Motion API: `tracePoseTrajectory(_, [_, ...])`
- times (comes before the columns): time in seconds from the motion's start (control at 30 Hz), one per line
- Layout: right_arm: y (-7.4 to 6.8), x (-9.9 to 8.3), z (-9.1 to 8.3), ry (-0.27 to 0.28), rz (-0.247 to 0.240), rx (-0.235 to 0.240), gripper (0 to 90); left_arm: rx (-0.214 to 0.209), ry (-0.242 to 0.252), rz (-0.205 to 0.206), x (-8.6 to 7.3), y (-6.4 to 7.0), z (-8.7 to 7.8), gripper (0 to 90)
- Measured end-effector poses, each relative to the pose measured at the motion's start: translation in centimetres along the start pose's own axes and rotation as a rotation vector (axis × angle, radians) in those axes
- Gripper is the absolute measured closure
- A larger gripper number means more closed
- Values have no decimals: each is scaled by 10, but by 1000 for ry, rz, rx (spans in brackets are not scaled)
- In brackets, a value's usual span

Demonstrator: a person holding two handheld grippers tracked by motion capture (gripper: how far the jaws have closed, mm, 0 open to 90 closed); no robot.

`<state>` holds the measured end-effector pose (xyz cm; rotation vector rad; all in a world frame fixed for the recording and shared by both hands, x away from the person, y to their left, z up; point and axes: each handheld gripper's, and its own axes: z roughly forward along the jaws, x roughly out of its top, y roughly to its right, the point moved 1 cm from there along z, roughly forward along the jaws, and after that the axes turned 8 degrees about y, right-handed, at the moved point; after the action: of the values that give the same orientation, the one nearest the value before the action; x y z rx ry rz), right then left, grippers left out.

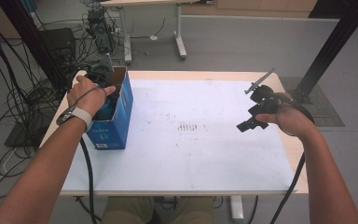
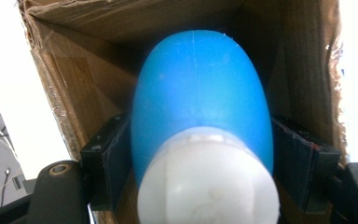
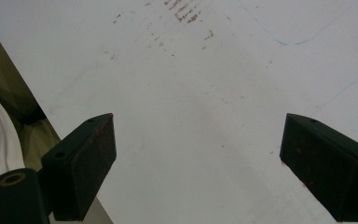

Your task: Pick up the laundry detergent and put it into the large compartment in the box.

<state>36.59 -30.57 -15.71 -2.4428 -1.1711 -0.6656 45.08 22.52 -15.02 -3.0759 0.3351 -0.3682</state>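
- Left gripper (image 2: 200, 154) is down inside the open cardboard box (image 2: 74, 88), jaws pressed against both flanks of a blue bottle (image 2: 200, 88) just above its white cap (image 2: 208, 182): a firm pinch on the bottle.
- The bottle sits within the brown box walls, which crowd close on every side, so there's little spare room in there.
- In the high view the left hand (image 1: 89, 94) is over that blue-sided box (image 1: 116, 119), which stands at the table's left edge.
- Right gripper (image 3: 198, 158) is spread wide and holds nothing, with bare white table (image 3: 191, 84) between its jaws.
- From above, the right gripper (image 1: 254, 114) hangs near the right edge, well apart from the box.
- Between them lies open tabletop (image 1: 191, 154), lightly speckled with brown marks at its middle.
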Motion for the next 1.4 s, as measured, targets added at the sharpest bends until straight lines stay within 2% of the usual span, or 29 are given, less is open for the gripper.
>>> tracePoseTrajectory(0.07, [-1, 0, 0, -1, 0, 0, 106, 5, 1, 3, 0, 0, -1, 270])
tracePoseTrajectory(0.1, [-1, 0, -1, -1, -1, 0, 105, 10, -2, 10, 0, 1, -2, 240])
tracePoseTrajectory(0.37, [-5, 3, -2, -2, -8, -3, 106, -16, 14, 26, -1, -5, -10, 235])
tracePoseTrajectory(0.63, [-7, 4, -4, -3, -11, -6, 106, -52, 31, 16, -3, -15, -20, 129])
tracePoseTrajectory(0.87, [-8, 6, -6, -10, -10, -12, 107, -67, 51, 47, -7, -21, -32, 93])
tracePoseTrajectory(0.97, [-9, 6, -6, -5, -10, -13, 107, -98, 58, 63, -8, -25, -37, 70])
tracePoseTrajectory(1.0, [-10, 6, -6, -6, -11, -14, 107, -96, 53, 82, -7, -25, -40, 67])
tracePoseTrajectory(1.17, [-11, 8, -5, -11, -10, -14, 107, -113, 88, 90, -9, -28, -55, 65])
tracePoseTrajectory(1.3, [-12, 9, -7, -11, -13, -16, 107, -130, 99, 116, -9, -30, -69, 68])
tracePoseTrajectory(1.4, [-12, 10, -8, -13, -12, -19, 107, -128, 112, 144, -10, -28, -81, 68])
